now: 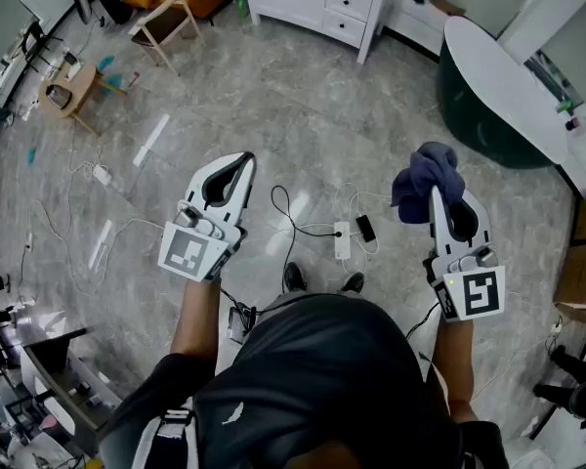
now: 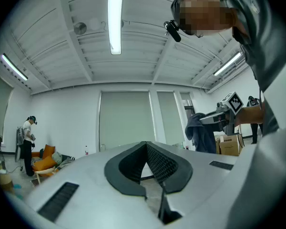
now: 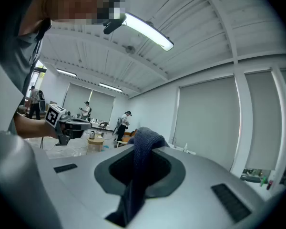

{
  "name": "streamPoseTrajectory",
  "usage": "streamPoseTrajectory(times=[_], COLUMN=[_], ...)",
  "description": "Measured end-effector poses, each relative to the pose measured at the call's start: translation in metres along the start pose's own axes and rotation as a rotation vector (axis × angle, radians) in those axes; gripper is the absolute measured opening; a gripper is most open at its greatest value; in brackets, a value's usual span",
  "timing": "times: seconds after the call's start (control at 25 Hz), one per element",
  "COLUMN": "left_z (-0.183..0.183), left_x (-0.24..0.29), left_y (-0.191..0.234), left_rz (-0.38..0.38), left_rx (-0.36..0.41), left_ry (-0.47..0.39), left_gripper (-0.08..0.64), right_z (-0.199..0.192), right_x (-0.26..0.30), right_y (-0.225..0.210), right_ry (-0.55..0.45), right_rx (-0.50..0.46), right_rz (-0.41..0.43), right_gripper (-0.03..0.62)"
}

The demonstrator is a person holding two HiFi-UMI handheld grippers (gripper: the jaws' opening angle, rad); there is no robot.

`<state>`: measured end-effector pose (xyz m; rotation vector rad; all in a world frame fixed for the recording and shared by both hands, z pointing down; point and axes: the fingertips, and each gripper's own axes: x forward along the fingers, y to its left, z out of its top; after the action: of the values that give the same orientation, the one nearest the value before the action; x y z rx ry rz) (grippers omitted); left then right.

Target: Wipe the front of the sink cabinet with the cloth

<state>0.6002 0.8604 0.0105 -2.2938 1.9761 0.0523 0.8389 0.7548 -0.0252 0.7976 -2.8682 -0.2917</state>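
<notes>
Gripping a blue cloth (image 1: 425, 171) at right of frame, the right gripper (image 1: 436, 195) is clenched. Left gripper (image 1: 244, 159), centre-left, is closed and empty. Cardboard box (image 1: 581, 279), right edge: contents unseen.

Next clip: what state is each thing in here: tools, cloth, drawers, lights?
left tool, shut, nothing between its jaws
right tool, shut on the cloth
cloth, bunched, clamped in the right tool
white cabinet drawers, closed
ceiling light, on
</notes>
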Motion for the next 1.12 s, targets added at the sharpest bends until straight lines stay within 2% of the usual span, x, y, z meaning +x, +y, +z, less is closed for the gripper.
streamPoseTrajectory(times=[0.32, 0.48, 0.76, 0.92, 1.12], left_z=[-0.006, -0.011, -0.014, -0.009, 0.005], left_x=[-0.008, -0.015, 0.005, 0.021, 0.049], left_y=[0.013, 0.019, 0.003, -0.013, -0.032], left_rz=[-0.006, -0.003, 0.002, -0.023, -0.008], left_rx=[-0.017, -0.02, 0.003, -0.028, 0.05], left_ry=[0.004, 0.002, 0.036, 0.028, 0.038], left_gripper=[0.003, 0.003, 0.003, 0.003, 0.003], right_z=[-0.007, -0.007, -0.014, -0.027, -0.041], right_x=[0.006, 0.009, 0.003, 0.0, 0.006], right_y=[0.014, 0.026, 0.0, -0.019, -0.047], right_ry=[0.031, 0.005, -0.021, -0.027, -0.046], right_rx=[0.016, 0.044, 0.101, 0.13, 0.136], right_rz=[-0.003, 0.011, 0.031, 0.032, 0.055], right_gripper=[0.028, 0.028, 0.028, 0.028, 0.028])
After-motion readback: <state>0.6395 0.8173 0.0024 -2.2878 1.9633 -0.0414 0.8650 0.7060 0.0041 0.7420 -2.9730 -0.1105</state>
